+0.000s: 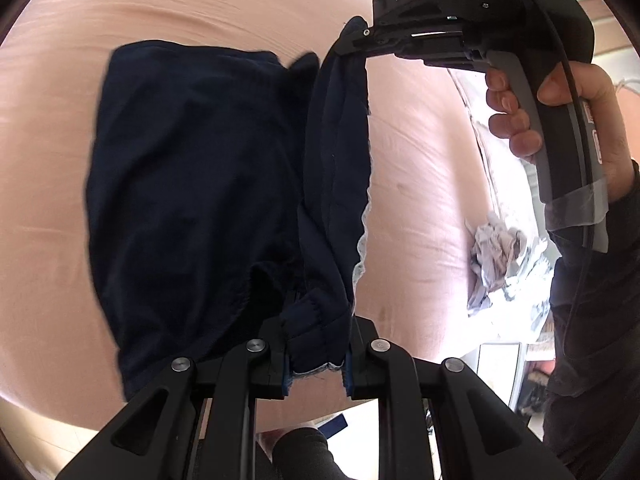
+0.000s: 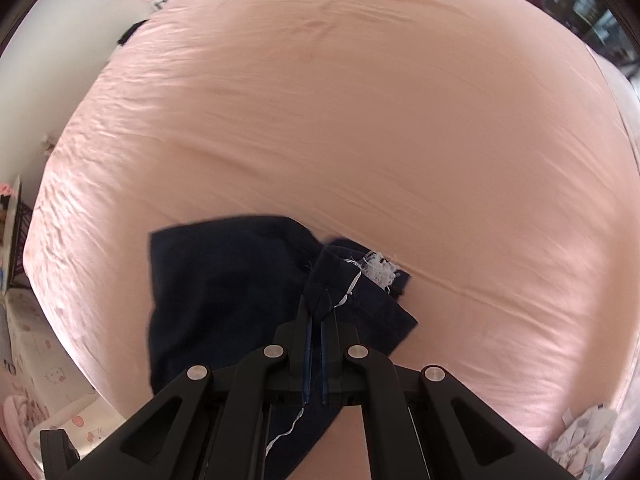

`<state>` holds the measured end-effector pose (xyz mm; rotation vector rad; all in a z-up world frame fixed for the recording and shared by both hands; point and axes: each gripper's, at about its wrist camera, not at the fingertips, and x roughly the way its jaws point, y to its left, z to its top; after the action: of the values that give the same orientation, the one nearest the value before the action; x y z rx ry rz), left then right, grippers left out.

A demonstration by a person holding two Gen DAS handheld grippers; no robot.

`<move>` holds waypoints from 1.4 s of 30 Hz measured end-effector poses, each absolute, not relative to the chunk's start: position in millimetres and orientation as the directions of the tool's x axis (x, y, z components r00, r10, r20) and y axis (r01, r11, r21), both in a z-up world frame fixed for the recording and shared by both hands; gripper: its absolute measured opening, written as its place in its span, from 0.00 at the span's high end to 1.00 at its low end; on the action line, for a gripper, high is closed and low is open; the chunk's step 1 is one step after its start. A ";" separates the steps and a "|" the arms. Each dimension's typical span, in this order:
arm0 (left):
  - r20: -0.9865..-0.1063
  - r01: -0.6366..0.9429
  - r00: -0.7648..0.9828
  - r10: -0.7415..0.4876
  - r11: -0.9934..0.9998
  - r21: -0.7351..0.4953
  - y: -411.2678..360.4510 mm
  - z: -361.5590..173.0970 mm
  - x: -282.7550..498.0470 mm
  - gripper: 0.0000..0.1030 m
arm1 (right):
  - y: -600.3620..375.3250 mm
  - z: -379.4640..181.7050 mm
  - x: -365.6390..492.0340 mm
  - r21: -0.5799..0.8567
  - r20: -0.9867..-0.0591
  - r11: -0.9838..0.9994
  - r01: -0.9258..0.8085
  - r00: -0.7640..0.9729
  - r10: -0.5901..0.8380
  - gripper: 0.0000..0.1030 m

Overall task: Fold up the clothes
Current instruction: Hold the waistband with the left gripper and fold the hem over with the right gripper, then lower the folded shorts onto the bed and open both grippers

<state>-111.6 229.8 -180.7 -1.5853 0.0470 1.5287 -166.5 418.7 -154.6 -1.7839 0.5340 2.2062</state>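
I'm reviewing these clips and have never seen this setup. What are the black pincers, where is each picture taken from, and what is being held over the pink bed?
There is no robot here. A person holds a handheld two-finger gripper in each hand, and a fisheye camera on each one looks along its fingers, so each picture shows its own black fingers at the bottom.

In the left wrist view, the left gripper is shut on the thick hem of a navy garment. The right gripper pinches another edge, with the person's hand on its handle.

The right wrist view shows the same cloth, with frayed white threads, clamped between that gripper's fingers.

Below lies a pink bedsheet, with a crumpled pale cloth at its edge.
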 end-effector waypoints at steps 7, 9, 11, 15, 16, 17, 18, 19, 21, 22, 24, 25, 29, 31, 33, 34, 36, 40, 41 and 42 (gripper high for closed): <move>-0.842 -0.555 0.178 0.509 -0.655 -0.513 204.7 -188.8 -119.5 0.85 | 386.3 -149.7 -200.5 0.167 -0.966 -0.927 -0.337 -0.242 -0.086 1.00; -0.857 -0.550 0.160 0.490 -0.677 -0.490 196.6 -192.7 -120.8 0.85 | 378.7 -152.2 -207.7 0.189 -0.963 -0.929 -0.317 -0.244 -0.113 1.00; -0.870 -0.543 0.145 0.471 -0.697 -0.468 188.1 -197.5 -122.5 0.85 | 369.2 -156.0 -212.8 0.194 -0.962 -0.935 -0.298 -0.243 -0.122 1.00; -0.888 -0.514 0.142 0.438 -0.734 -0.444 175.1 -209.3 -126.2 0.85 | 347.8 -159.3 -225.8 0.210 -0.959 -0.941 -0.265 -0.242 -0.146 1.00; -0.889 -0.507 0.144 0.434 -0.740 -0.443 173.4 -211.9 -126.0 0.85 | 344.7 -159.7 -228.0 0.212 -0.957 -0.942 -0.260 -0.250 -0.147 1.00; -0.891 -0.501 0.147 0.430 -0.744 -0.442 171.9 -214.3 -125.7 0.85 | 341.3 -160.8 -230.5 0.221 -0.954 -0.942 -0.251 -0.257 -0.156 1.00; -0.890 -0.501 0.154 0.430 -0.742 -0.445 171.7 -215.7 -124.4 0.85 | 338.0 -161.7 -232.9 0.231 -0.950 -0.942 -0.242 -0.264 -0.165 1.00; -0.889 -0.502 0.159 0.429 -0.740 -0.448 171.6 -216.9 -123.2 0.85 | 337.3 -159.9 -234.3 0.242 -0.947 -0.939 -0.242 -0.271 -0.174 1.00; -0.890 -0.501 0.165 0.424 -0.742 -0.446 171.8 -218.3 -121.2 0.85 | 332.7 -162.7 -237.2 0.257 -0.942 -0.936 -0.239 -0.278 -0.188 1.00; -0.892 -0.498 0.169 0.419 -0.745 -0.445 172.2 -220.1 -121.3 0.85 | 331.0 -163.2 -238.2 0.264 -0.939 -0.936 -0.234 -0.283 -0.194 1.00; -0.900 -0.493 0.170 0.401 -0.756 -0.430 172.8 -224.6 -121.6 0.85 | 326.8 -163.9 -240.8 0.272 -0.934 -0.935 -0.226 -0.296 -0.200 1.00; -0.906 -0.492 0.169 0.389 -0.763 -0.419 173.0 -227.1 -121.7 0.85 | 323.5 -167.3 -243.2 0.278 -0.930 -0.935 -0.222 -0.306 -0.204 1.00; -0.918 -0.516 0.170 0.358 -0.761 -0.392 176.5 -227.5 -118.8 0.85 | 312.5 -171.7 -246.8 0.298 -0.918 -0.933 -0.203 -0.329 -0.221 0.97; -0.932 -0.547 0.158 0.326 -0.757 -0.357 180.8 -226.2 -115.2 0.84 | 306.6 -174.4 -249.2 0.294 -0.916 -0.937 -0.189 -0.337 -0.220 0.84; -0.938 -0.549 0.148 0.314 -0.763 -0.342 181.5 -225.3 -113.6 0.82 | 303.3 -174.2 -248.6 0.299 -0.908 -0.939 -0.173 -0.356 -0.223 0.45; -0.939 -0.546 0.146 0.312 -0.766 -0.339 181.2 -225.0 -113.3 0.82 | 303.6 -171.4 -245.8 0.305 -0.898 -0.937 -0.169 -0.378 -0.224 0.20; -0.941 -0.532 0.151 0.304 -0.777 -0.337 179.1 -224.9 -114.6 0.76 | 305.2 -166.2 -239.6 0.337 -0.875 -0.929 -0.155 -0.416 -0.248 0.16; -0.968 -0.552 0.089 0.233 -0.798 -0.243 177.9 -218.8 -114.5 0.41 | 314.4 -158.8 -226.9 0.369 -0.873 -0.913 -0.174 -0.403 -0.276 0.16; -0.975 -0.556 0.068 0.212 -0.803 -0.214 177.6 -217.2 -114.2 0.18 | 316.9 -158.0 -223.5 0.368 -0.874 -0.913 -0.178 -0.402 -0.274 0.16; -0.974 -0.546 0.056 0.218 -0.810 -0.213 175.1 -215.1 -115.2 0.15 | 319.4 -157.6 -219.9 0.363 -0.877 -0.913 -0.183 -0.397 -0.269 0.16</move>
<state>-115.2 175.1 -215.1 -1.7918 0.3280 1.8103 -219.9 319.4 -157.6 -1.7521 0.6594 2.5885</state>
